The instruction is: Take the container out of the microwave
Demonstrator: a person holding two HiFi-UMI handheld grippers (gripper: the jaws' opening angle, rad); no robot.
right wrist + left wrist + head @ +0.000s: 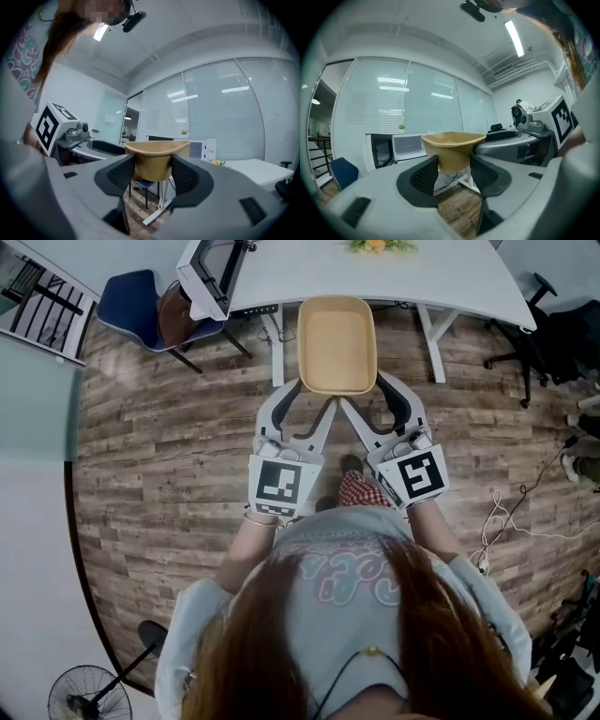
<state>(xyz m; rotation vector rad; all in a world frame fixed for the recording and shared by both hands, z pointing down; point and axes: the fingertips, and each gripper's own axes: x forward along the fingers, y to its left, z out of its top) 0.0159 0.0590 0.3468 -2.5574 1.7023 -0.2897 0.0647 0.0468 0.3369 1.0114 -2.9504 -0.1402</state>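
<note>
A tan, empty, rounded-square container (pixel 337 343) hangs in the air over the wood floor, in front of the white table. My left gripper (pixel 312 397) is shut on its near left corner. My right gripper (pixel 370 397) grips the near right corner. In the left gripper view the container (pixel 452 150) sits between the black pads of the left gripper (pixel 453 171). The right gripper view shows the same container (pixel 157 159) clamped in the right gripper (pixel 152 176). The white microwave (pixel 211 273) stands on the table's left end with its door open; it also shows as the microwave (pixel 393 147) and the microwave (pixel 204 149).
The white table (pixel 422 277) runs across the top, on white legs. A blue chair (pixel 141 310) stands left of it and a black office chair (pixel 544 334) at the right. Cables (pixel 506 521) lie on the floor at the right. A fan (pixel 89 695) stands at bottom left.
</note>
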